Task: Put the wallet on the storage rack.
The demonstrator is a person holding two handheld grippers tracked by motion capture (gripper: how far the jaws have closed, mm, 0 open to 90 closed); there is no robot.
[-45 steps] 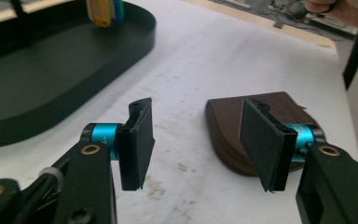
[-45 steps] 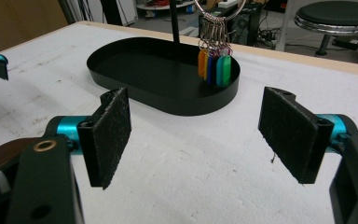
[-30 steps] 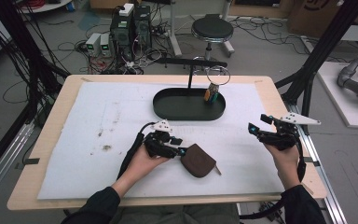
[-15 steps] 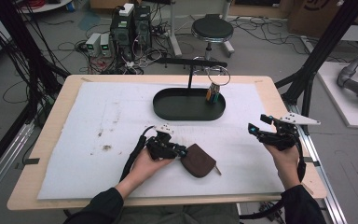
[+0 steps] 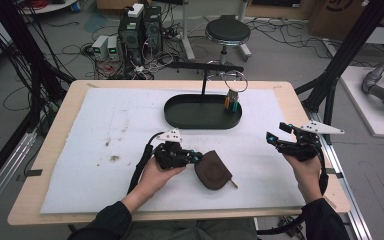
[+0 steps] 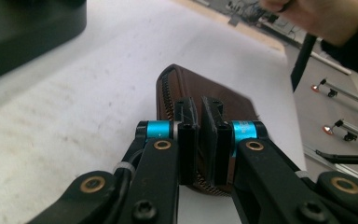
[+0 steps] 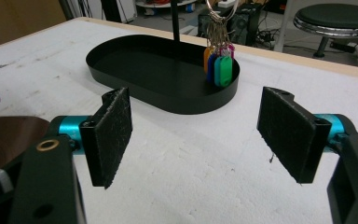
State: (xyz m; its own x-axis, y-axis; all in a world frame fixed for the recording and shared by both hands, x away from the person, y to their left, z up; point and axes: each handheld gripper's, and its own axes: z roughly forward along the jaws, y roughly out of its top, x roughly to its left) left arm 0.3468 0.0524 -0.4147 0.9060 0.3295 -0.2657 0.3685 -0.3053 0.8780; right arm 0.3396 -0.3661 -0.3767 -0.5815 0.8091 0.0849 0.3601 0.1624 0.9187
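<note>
Left gripper view: left gripper (image 6: 200,140) just closed, pinching brown pouch (image 6: 205,93) edge for lifting (right gripper (image 7: 200,135) wide open, empty, beside pouch).

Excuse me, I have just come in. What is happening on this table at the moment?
A person works at the table with a hand-held gripper in each hand. The left hand-held gripper has just been closing and now pinches the edge of a brown leather pouch lying flat on the white mat. The right hand-held gripper is open and holds nothing, off to the right. Behind them stands a black oval tray with a bunch of keys with coloured tags hanging over it.
</note>
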